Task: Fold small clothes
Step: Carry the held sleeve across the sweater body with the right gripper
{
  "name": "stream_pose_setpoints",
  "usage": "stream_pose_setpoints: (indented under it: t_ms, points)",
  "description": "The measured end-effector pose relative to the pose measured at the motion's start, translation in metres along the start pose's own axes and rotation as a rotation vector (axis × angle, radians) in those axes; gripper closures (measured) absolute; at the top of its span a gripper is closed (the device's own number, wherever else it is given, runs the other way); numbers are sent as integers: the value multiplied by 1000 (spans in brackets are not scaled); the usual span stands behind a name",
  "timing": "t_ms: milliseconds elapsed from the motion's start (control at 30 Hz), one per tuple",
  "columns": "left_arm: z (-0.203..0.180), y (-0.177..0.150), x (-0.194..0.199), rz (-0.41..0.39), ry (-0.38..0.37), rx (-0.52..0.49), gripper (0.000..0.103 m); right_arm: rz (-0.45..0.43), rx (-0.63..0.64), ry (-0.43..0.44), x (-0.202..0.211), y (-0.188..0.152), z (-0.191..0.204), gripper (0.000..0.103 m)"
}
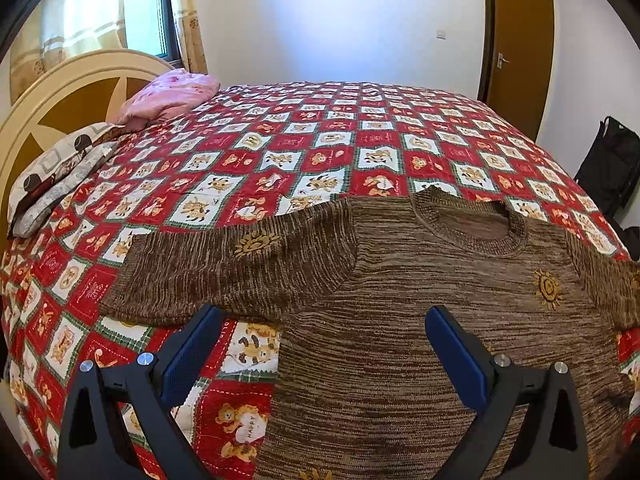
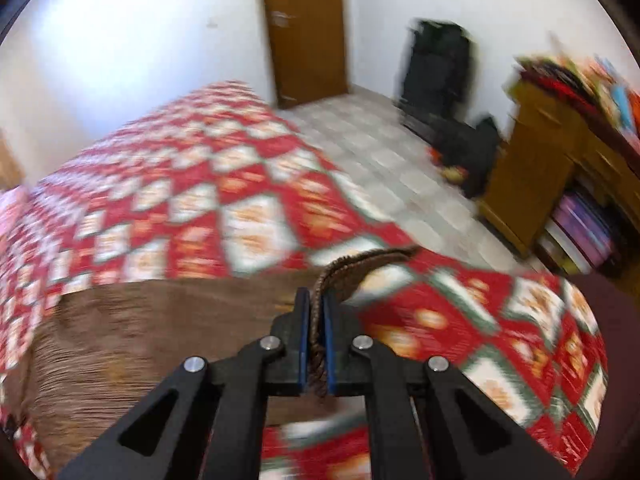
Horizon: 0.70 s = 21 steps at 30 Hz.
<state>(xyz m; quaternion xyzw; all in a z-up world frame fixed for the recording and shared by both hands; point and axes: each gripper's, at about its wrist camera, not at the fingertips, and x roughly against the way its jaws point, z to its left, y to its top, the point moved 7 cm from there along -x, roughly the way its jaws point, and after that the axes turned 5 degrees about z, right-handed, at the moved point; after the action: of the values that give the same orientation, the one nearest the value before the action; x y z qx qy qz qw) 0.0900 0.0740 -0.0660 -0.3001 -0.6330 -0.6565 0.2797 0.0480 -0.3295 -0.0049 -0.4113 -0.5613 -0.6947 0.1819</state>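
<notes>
Left wrist view: brown knit sweater lies flat, front up, on the red-and-white checked quilt covering the bed. Neckline points toward the far side of the bed, one sleeve stretched out to the left. Small yellow sun motifs on the chest and on that sleeve. Left gripper hovers over the lower body of the sweater, jaws spread wide, nothing between the blue pads. Left finger sits over the quilt just beside the sweater's side edge and below the sleeve; right finger sits over the torso. Cannot tell whether the tips touch fabric.

Right wrist view: heavily motion-blurred. Right gripper has its jaws closed tight on a ribbed edge of the sweater; the knit band is pinched between the pads and arcs up and to the right from the fingertips. Which edge it is cannot be made out. Rest of the sweater spreads to the left on the quilt.

Background: pillows and a pink bundle at the headboard, wooden door, black bag by the wall, wooden cabinet.
</notes>
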Motion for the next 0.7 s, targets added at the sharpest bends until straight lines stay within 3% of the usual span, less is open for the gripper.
stream_pose_setpoints:
  t_ms: [167,267,400,500,600,667,700]
  points:
    - [8,2,5,-14,4,12,1,-18,208,203,19,-11,138,95]
    - [18,3,9,-26,17,19,1,4,298,304,14,-38,210,95]
    - [35,1,12,-41,47,24,1,53,365,379,-15,-85,280,95]
    - [46,-2,10,-38,58,33,1,71,415,385,-36,-118,310,95]
    - [56,-4,5,-29,73,39,1,93,391,414,-48,-134,311,95]
    - [59,-4,2,-25,78,42,1,29,382,365,-43,-127,296,90]
    - [60,-4,-1,-20,75,44,1,-3,379,333,-39,-119,283,76]
